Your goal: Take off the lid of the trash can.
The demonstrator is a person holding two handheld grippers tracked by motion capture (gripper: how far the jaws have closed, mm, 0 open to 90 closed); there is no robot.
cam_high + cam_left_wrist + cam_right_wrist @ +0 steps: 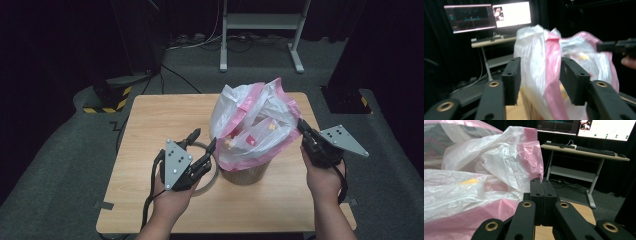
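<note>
While unclamped, left tongs [204,141] beside bag [252,125]; right tongs [301,127] clamped at bag's rim.

Bag [252,125]: thin crinkled plastic film, translucent white with pink bands, slightly glossy. Bin [246,175] under it: light wood, matt. Table [150,125]: pale wood-grain top, smooth, satin. Left tongs [540,80]: matt black plastic, brass-coloured rivets. Floor [60,150]: grey carpet, rough.

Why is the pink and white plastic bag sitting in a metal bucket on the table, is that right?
Not quite. The pink and white plastic bag does sit on the table, but it lines a round wooden bin, not a metal bucket. The high view shows the light wood of the bin below the bag's folded-over pink edge.
</note>
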